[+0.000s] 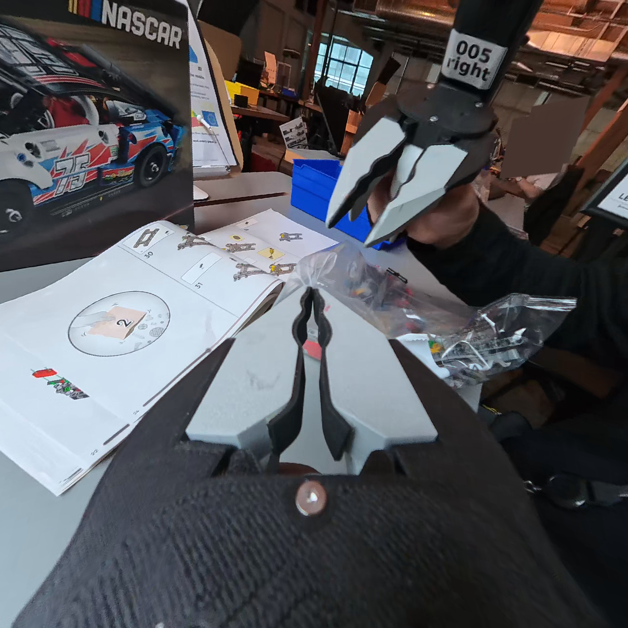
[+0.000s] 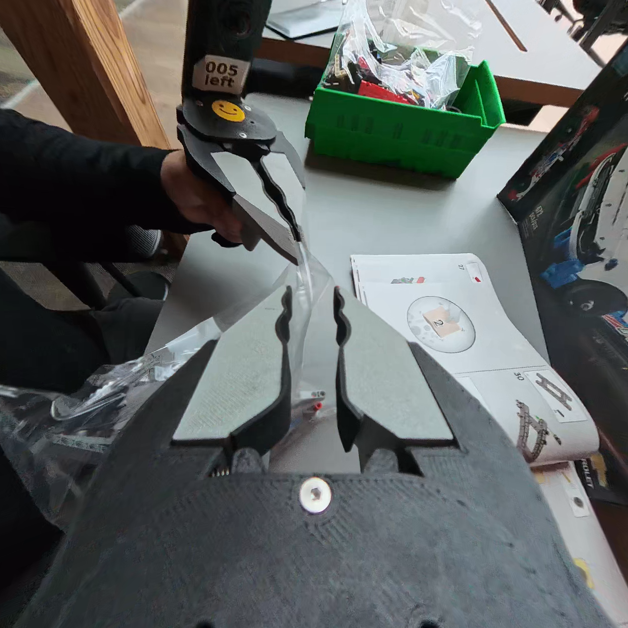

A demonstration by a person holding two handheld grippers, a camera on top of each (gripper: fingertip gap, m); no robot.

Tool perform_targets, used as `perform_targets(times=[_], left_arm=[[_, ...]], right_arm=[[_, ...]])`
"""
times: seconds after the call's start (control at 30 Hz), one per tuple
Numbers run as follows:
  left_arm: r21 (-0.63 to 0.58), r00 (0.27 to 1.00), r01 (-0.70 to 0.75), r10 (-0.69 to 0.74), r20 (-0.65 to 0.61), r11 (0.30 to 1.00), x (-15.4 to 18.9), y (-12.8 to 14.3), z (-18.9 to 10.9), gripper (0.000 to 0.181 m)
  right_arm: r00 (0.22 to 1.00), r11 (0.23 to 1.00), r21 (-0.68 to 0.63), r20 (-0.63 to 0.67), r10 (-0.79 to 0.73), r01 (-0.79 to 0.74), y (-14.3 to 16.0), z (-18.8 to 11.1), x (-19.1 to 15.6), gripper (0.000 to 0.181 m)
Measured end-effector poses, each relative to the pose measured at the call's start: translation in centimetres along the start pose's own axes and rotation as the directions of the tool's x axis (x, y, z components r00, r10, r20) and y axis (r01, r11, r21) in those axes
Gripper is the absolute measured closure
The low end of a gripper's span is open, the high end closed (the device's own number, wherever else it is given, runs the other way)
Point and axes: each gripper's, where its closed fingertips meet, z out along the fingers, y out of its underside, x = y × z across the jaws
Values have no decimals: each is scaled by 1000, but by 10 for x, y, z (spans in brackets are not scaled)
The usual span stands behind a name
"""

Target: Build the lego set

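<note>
A clear plastic bag of small lego parts hangs over the grey table's near edge. My left gripper is shut on one corner of the bag and holds it up; it also shows in the right wrist view. My right gripper is open, its jaws on either side of the stretched bag film without closing on it. In the left wrist view the right gripper hovers open just above the bag. The open instruction booklet lies on the table beside the bag.
The set's box with a race car picture stands behind the booklet. A blue bin sits at the back. A green bin holds more bags of parts. A wooden post stands at the table's far side. Tip to tip, the grippers are about 4 cm apart.
</note>
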Motion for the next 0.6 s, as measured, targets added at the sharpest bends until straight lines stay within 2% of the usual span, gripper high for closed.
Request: perform_targets(times=[0.1,0.17,0.2,0.37,0.47,0.53,0.6], left_arm=[[-5,1000,8,-8,-25,1000,6,-5,1,181],[-9,1000,-3,2,-24,1000,7,-7,2,181],[-18,1000,-16,16,-11,1000,6,-6,2,181],[-33,997,-71,71,-1,997,0,-8,6,181],[-29,998,-55,54,-36,998,1,-11,9,180],[-34,996,-70,68,-49,997,1,-10,10,181],[-23,993,-96,94,-64,995,3,-12,10,181]], right_arm=[[1000,1000,-27,29,-11,12,-4,7,-3,162],[999,999,-24,12,-33,33,-6,12,-2,179],[999,999,-29,-10,-40,40,-4,15,1,181],[1000,1000,10,10,5,-5,-4,16,3,181],[999,999,-1,42,34,-34,-1,18,3,171],[999,1000,-5,27,17,-17,0,20,5,181],[999,1000,0,36,21,-21,-2,20,5,181]])
